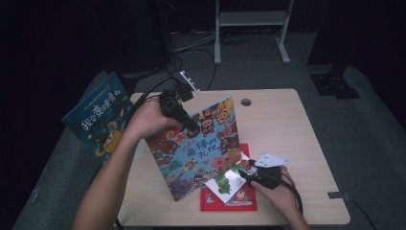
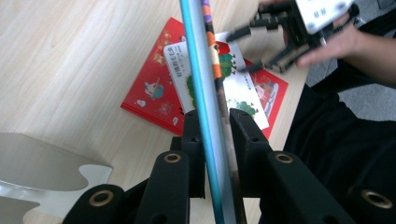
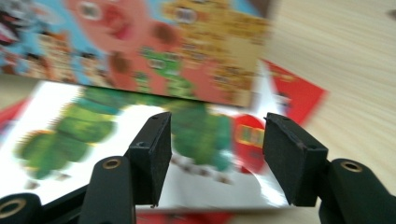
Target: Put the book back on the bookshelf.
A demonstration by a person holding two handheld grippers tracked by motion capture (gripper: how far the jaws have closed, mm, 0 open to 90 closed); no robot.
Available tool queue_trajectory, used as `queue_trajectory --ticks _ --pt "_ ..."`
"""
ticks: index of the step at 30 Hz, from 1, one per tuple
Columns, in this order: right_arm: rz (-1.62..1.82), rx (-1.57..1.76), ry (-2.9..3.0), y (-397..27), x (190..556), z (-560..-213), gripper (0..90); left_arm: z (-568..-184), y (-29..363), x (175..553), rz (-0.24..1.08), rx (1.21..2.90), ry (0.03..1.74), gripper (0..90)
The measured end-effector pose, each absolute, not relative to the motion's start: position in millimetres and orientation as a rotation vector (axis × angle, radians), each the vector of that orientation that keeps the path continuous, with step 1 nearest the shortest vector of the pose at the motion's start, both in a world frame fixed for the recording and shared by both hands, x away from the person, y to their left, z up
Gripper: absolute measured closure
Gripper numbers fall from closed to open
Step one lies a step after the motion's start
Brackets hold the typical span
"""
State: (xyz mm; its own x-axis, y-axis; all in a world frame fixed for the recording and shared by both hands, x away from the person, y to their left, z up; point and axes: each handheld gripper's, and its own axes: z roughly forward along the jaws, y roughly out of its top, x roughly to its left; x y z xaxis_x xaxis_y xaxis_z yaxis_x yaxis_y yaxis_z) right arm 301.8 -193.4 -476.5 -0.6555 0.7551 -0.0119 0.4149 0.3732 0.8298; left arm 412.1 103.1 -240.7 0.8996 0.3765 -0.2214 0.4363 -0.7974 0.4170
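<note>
A: Logged on the surface: large picture book, tilted up on its bottom edge, left of centre. Pinched at the far top edge by the left claw, clenched tight on the cover.

B: Main hazard?

A: Pivoting, most likely. Held at one narrow spot only, with a wide cover hanging below. Could swing round that bite, or slip out and slap down flat.

B: Down onto what?

A: Onto the white caterpillar book, flat just right of it, stacked on the red book by the near edge. Seems to overlap that stack at the lower right corner already, so could also drag it when lifted.

B: And the right claw?

A: Released, empty between the pads, low over the right end of the white caterpillar book. Blurred in the right gripper view. Might be struck by the falling cover, or shove the stack toward the near edge.
</note>
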Motion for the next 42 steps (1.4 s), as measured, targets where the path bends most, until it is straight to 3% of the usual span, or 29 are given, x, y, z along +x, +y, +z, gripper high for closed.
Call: queue_trajectory --ticks 12,21,42 --pt "1.142 1.161 2.155 -234 316 -480 41.0 -233 99 404 -0.130 2.620 0.557 80.7" --pt "1.143 1.152 2.164 -234 316 -481 41.1 -230 111 402 -0.106 2.621 0.590 80.7" --pt "1.142 1.155 2.149 -235 316 -480 41.8 -214 185 386 -0.049 2.534 0.736 80.6"
